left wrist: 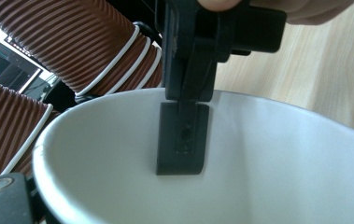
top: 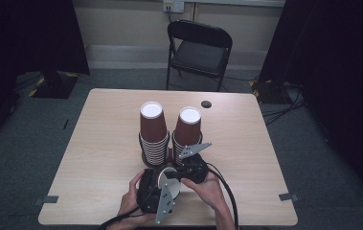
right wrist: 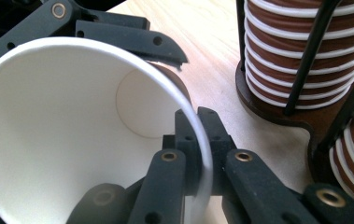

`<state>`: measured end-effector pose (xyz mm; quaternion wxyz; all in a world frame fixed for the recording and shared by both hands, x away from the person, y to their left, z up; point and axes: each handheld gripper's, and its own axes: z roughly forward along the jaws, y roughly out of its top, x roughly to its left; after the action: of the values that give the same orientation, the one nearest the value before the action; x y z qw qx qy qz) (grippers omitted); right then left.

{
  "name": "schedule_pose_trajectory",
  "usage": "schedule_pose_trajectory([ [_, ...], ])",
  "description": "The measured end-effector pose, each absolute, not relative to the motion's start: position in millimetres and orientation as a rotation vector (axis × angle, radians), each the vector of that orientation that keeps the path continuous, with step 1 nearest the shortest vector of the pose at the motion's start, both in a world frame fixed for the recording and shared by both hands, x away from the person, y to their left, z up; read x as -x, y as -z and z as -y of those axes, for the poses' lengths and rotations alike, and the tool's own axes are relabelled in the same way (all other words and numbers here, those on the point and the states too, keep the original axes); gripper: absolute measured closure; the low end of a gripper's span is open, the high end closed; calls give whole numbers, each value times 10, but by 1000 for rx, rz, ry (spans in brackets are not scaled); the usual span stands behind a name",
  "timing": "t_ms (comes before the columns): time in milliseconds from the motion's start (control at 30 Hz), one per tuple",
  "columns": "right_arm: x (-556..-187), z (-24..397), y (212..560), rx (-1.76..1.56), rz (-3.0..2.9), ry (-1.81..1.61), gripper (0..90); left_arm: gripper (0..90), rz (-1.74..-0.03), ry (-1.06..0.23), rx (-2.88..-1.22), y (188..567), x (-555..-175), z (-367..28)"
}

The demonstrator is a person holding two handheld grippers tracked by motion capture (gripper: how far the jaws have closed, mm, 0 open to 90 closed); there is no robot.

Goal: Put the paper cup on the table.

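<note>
Item: brown ribbed paper cup with white lining (right wrist: 62,121), lying on its side just above the pale wooden worktop (top: 97,158) near the front edge. The right gripper (right wrist: 198,154) is clenched on its rim wall, one jaw inside and one outside, likely to steady it; the left gripper (top: 153,194) cradles the body, its jaws spread around it. Just beyond stand two stacks of matching inverted cups (top: 154,136) in a black wire holder (right wrist: 305,79), probably its source.

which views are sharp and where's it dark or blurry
High view: soft and dim, black curtains at both sides, the table evenly lit. Left gripper view: the paper cup is bright, its near rim blurred. Right gripper view: crisp on the right gripper pinching the cup's rim.
</note>
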<state>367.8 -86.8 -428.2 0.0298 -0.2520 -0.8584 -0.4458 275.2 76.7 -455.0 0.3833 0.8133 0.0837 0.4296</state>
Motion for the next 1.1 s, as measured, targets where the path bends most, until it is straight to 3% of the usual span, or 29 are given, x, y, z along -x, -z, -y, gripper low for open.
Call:
schedule_pose_trajectory([
  [433,-3677,907,4280,829,2578,1424,854,86,-191,-1079,-1971,4588,-2778,-838],
  [1100,-3649,1043,4288,938,2507,1561,586,92,-389,-940,-1907,4607,-2913,-980],
])
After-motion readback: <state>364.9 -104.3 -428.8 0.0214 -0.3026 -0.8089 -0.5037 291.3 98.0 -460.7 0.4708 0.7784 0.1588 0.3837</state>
